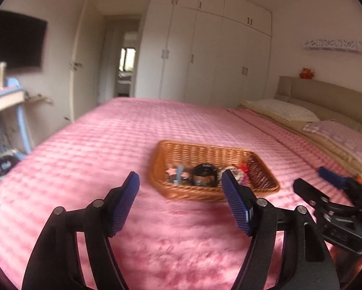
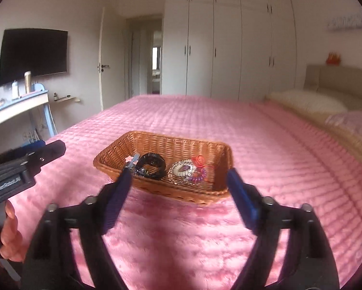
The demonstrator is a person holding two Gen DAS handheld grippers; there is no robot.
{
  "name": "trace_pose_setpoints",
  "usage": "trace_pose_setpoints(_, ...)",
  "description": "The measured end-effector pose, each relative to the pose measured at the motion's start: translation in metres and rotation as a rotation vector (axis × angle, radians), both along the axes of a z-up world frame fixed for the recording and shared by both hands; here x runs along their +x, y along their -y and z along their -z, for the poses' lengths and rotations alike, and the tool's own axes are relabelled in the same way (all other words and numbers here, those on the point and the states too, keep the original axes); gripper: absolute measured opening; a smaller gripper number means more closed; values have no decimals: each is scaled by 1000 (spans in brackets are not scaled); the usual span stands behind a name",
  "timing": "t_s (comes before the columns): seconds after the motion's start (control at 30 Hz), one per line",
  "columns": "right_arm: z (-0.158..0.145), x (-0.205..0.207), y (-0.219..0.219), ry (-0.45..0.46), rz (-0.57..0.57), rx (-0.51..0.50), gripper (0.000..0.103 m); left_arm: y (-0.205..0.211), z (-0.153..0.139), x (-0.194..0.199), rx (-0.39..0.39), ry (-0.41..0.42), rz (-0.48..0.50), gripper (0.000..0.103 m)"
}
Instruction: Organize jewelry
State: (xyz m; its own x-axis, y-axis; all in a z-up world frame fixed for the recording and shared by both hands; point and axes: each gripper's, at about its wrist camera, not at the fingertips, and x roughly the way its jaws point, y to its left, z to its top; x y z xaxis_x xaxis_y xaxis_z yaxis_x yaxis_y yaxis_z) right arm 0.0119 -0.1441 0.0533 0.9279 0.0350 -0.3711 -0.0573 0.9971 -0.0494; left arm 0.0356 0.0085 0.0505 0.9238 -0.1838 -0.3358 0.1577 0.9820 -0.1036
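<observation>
- The wicker basket [image 2: 161,145] sits on the pink bedspread [image 2: 265,159], at about 12 o'clock from both grippers and clear of their tips.
- All the jewelry in view already lies inside it: a black coiled band [image 2: 152,165] at the centre, a pearl-bead bracelet [image 2: 182,169] just to its 3 o'clock, a purple spiral tie [image 2: 198,178] touching the bracelet, and a red knotted cord [image 2: 199,161] at the bracelet's 1 o'clock.
- A pale star-shaped clip [image 2: 132,160] lies at the black band's 9 o'clock, near the left wall of the basket.
- The right gripper [image 2: 178,191] stands with its jaws spread wide and nothing between the pads.
- The left gripper [image 1: 179,193] is likewise wide and empty; in the right wrist view a hand [image 2: 8,236] grips its handle at 9 o'clock.
- Judged from this, collecting looks finished or nearly so, and no loose piece shows on the bedspread.
- If a piece needs straightening, come down steeply over the rim, since the sloped woven walls would catch a level approach.
- Take the pearl bracelet across its ring, lightly; round beads will roll under ribbed pads.
- The bedspread is plush and quilted in ridges, so the light basket may slide or tip if nudged.
- The spiral tie is springy and may drag its neighbours along.
</observation>
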Motion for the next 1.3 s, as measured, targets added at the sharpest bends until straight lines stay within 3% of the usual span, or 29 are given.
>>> trace_pose_setpoints(0.03,4,-10,-2,24,8,-12,89,2,4,-7,16,19,-20,77)
trace_pose_setpoints(0.23,26,-14,15,43,64,38,89,10,24,-26,62,90,-115,82)
trace_pose_setpoints(0.43,45,-13,19,36,76,37,90,4,42,-16,36,34,-133,84)
trace_pose_setpoints(0.57,49,-11,15,40,79,22,90,-3,44,-18,12,36,-146,85)
trace_pose_setpoints(1.03,50,-14,20,32,80,51,90,14,44,-27,96,84,-153,93)
trace_pose_setpoints(1.3,50,-11,24,18,80,72,90,12,44,-25,91,73,-152,94)
